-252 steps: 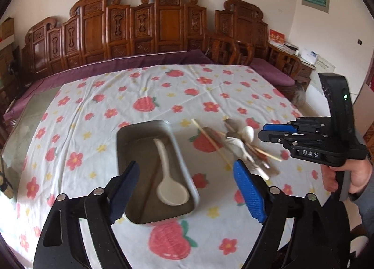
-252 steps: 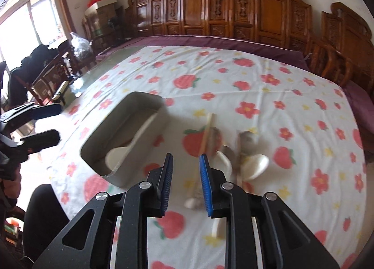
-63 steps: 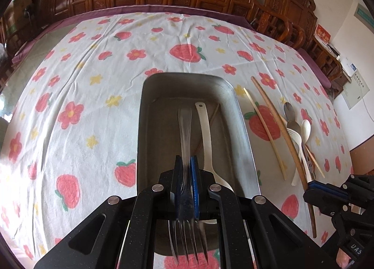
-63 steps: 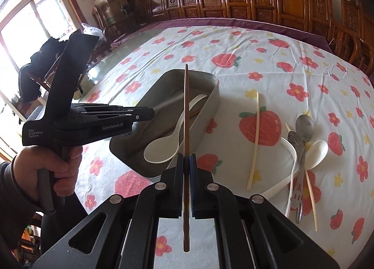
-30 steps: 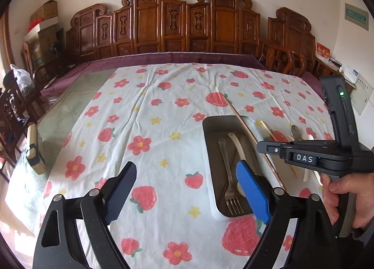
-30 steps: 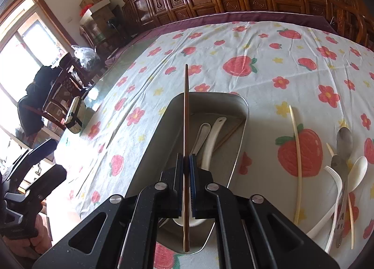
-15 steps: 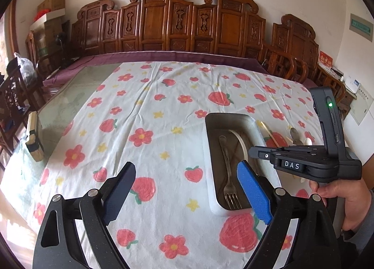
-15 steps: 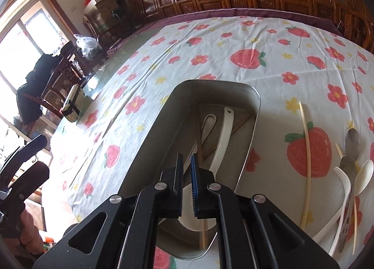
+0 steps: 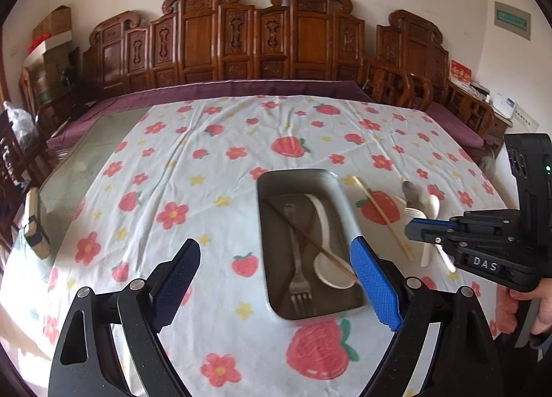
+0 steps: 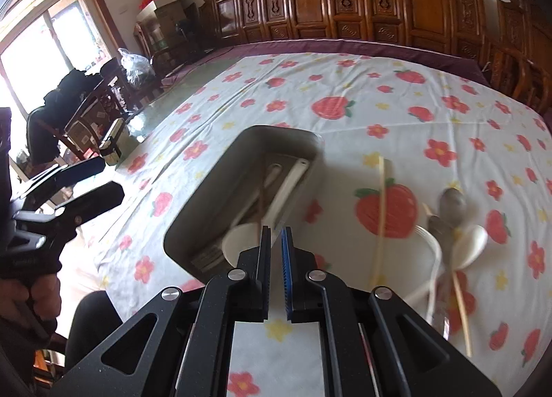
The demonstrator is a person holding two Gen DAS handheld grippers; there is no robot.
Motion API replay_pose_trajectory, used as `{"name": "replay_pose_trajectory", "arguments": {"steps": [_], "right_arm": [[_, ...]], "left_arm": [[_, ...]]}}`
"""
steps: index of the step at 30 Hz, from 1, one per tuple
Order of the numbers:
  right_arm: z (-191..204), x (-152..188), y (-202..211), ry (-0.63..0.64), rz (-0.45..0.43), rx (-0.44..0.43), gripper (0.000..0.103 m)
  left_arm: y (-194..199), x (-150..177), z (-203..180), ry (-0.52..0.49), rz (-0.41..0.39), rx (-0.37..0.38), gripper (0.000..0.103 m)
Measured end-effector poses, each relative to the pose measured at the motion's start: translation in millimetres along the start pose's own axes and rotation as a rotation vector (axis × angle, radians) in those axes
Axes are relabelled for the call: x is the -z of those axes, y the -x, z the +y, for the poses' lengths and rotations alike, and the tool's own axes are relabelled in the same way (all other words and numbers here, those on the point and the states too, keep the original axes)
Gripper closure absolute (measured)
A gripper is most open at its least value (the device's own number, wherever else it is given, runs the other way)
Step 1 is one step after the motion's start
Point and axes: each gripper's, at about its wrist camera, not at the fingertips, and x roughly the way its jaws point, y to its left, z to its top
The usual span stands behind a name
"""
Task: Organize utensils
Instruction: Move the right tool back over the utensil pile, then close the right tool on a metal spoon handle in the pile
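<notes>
Tools (image 9: 276, 279) empty — tray (image 9: 265, 224) holds three utensils.

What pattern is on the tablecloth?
Red strawberries and flowers with small yellow stars on white tablecloth, clearest in the left wrist view.

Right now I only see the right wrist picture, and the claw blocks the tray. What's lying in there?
Observer: In the left wrist view the tray holds a metal fork, a white spoon and a dark chopstick.
Operator: How does the chopstick sit?
Observer: Diagonally, crossing over the fork's handle and the spoon's bowl.
Operator: Is my claw's handle switched on?
Observer: A small green light glows on the body behind the right claw.
</notes>
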Motion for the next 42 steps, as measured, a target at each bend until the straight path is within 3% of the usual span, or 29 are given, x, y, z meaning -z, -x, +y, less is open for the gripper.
{"name": "replay_pose_trajectory", "arguments": {"steps": [3, 6, 12, 19, 27, 42], "right_arm": [[-17.9, 11.0, 18.9, -0.006, -0.029, 0.048, 0.094], [-38.4, 18.8, 35.1, -0.035, -0.044, 0.074, 0.078], [-69.5, 32.6, 60.0, -0.03, -0.07, 0.156, 0.077], [-104.8, 54.0, 67.6, -0.054, -0.038, 0.198, 0.077], [-127.7, 66.8, 36.6, -0.103, 0.039, 0.19, 0.082], [-151.0, 37.5, -35.7, -0.144, 0.163, 0.186, 0.087]], "left_arm": [[-3.3, -3.1, -17.6, -0.027, 0.004, 0.024, 0.018], [-8.2, -4.8, -32.9, -0.042, 0.013, 0.045, 0.018], [-16.9, -4.6, -60.6, -0.065, 0.03, 0.085, 0.018], [-27.9, -5.7, -90.9, -0.09, 0.046, 0.119, 0.018], [-39.6, -4.0, -114.2, -0.108, 0.065, 0.148, 0.018], [-48.3, 2.7, -120.9, -0.104, 0.093, 0.161, 0.018]]}}
